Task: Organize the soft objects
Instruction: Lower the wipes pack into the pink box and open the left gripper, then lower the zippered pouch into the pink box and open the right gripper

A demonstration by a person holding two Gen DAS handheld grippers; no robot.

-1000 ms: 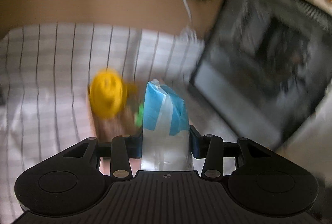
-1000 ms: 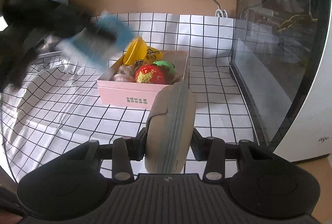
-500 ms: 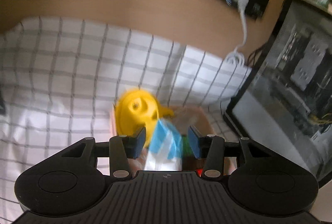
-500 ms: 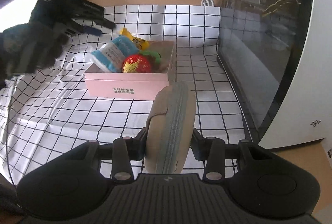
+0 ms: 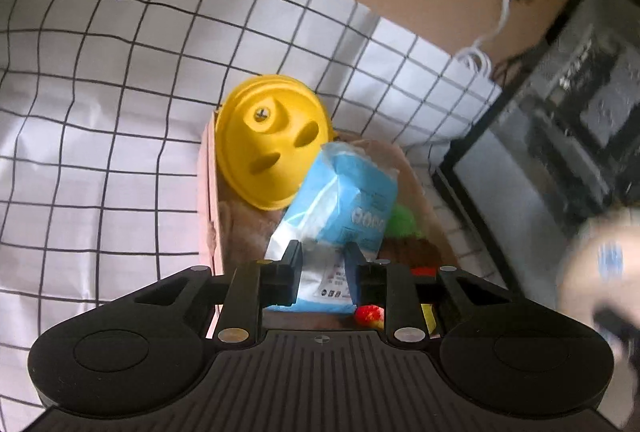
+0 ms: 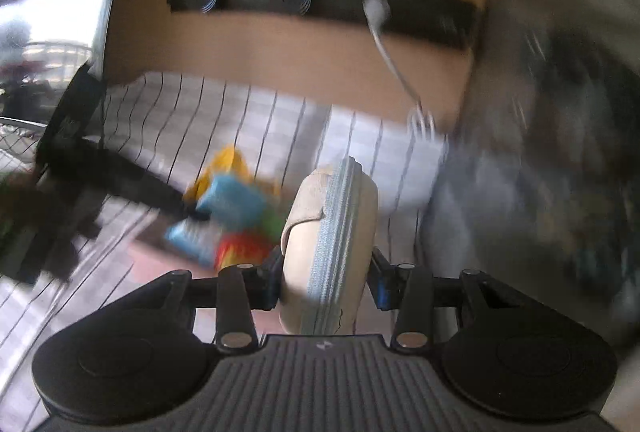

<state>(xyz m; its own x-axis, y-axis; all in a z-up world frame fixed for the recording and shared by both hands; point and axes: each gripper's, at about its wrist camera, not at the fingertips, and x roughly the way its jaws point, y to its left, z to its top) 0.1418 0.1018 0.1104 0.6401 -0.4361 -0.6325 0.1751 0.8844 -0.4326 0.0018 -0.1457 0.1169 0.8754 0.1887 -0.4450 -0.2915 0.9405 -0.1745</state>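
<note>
My left gripper (image 5: 322, 264) hangs over the pink box (image 5: 208, 200). A blue tissue pack (image 5: 344, 208) lies in the box between the open fingers; whether they touch it I cannot tell. A yellow plastic toy (image 5: 272, 144), a green soft ball (image 5: 402, 220) and a red soft ball (image 5: 370, 314) also lie in the box. My right gripper (image 6: 326, 278) is shut on a beige zippered pouch (image 6: 330, 244), held upright near the box; this view is blurred. The tissue pack (image 6: 228, 204) shows there too.
A white grid-pattern cloth (image 5: 100, 92) covers the table. A dark glass-fronted appliance (image 5: 560, 136) stands right of the box. A black socket strip (image 6: 320, 8) with a white plug and cable runs along the tan wall behind.
My left gripper has opened and the tissue pack now rests in the box. My right gripper with the pouch has moved fast toward the box, blurring its view.
</note>
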